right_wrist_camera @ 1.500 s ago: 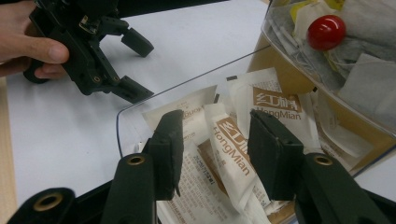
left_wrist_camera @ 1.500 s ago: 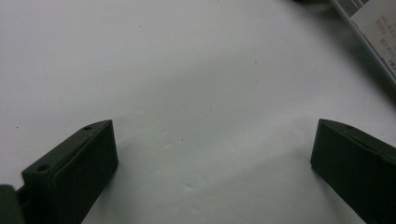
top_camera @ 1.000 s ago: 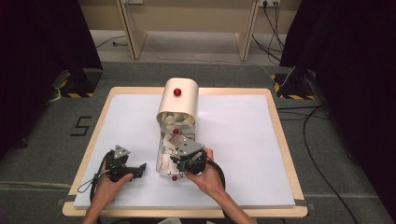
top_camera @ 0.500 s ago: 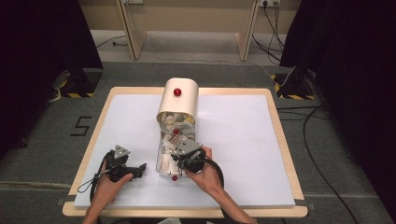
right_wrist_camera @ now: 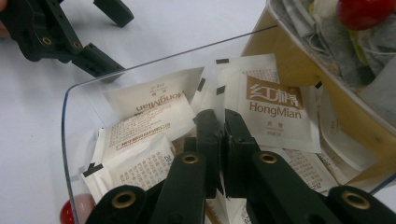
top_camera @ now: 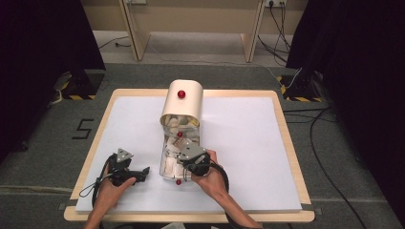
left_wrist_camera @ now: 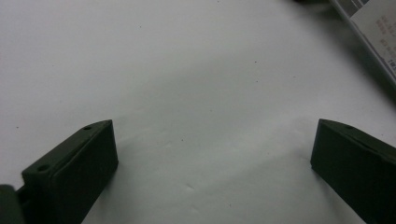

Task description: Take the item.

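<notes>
- Two claws in play: right claw has just been closing, jaws now pressed together inside the clear plastic drawer tray; looks clamped on the edge of a white paper sachet, though the pinched bit is hidden between the jaws.
- Sachets lie loose in a heap in the tray, so a pinch from above on one edge is probably the way to lift a single one.
- White "HongMian" sachet lies flat just past the jaw tips, untouched.
- Tray is pulled out toward the person from the cream round-topped dispenser box with red knob, giving open access.
- Left claw rests on the white worktop just beside the tray, jaws wide apart, nothing between; likely parked, ready to steady the tray.
</notes>
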Action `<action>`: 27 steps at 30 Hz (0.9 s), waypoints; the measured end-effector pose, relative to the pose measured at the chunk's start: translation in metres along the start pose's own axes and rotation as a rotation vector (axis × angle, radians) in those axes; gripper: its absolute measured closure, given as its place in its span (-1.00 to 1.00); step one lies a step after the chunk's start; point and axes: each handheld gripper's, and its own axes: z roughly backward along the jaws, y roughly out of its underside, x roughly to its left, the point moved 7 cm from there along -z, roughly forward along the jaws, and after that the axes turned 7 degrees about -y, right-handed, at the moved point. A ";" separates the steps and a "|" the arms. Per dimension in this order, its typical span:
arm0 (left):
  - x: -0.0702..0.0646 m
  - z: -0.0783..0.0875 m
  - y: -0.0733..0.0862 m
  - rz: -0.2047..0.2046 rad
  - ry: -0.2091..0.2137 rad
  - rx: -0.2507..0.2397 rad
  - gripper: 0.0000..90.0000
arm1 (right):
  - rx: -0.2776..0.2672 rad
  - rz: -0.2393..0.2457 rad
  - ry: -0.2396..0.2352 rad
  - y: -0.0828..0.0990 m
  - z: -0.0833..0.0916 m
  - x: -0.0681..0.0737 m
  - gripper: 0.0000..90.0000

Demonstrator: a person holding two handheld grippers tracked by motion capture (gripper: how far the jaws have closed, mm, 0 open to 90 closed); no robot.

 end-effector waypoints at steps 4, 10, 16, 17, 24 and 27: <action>0.000 0.000 0.000 0.003 0.001 -0.002 -1.00 | -0.030 -0.020 0.002 -0.003 0.005 -0.002 0.96; 0.000 0.000 0.000 0.003 0.001 -0.002 -1.00 | -0.070 -0.051 -0.009 -0.007 0.013 -0.006 0.97; 0.000 0.000 0.000 0.003 0.001 -0.002 -1.00 | -0.106 -0.077 -0.024 -0.011 0.023 -0.008 0.97; 0.000 0.000 0.000 0.003 0.001 -0.002 -1.00 | -0.113 -0.082 -0.030 -0.012 0.026 -0.008 0.97; 0.000 0.000 0.000 0.003 0.001 -0.002 -1.00 | -0.129 -0.087 -0.035 -0.014 0.032 -0.008 0.97; 0.000 0.000 0.000 0.003 0.001 -0.002 -1.00 | -0.141 -0.100 -0.036 -0.014 0.035 -0.011 0.97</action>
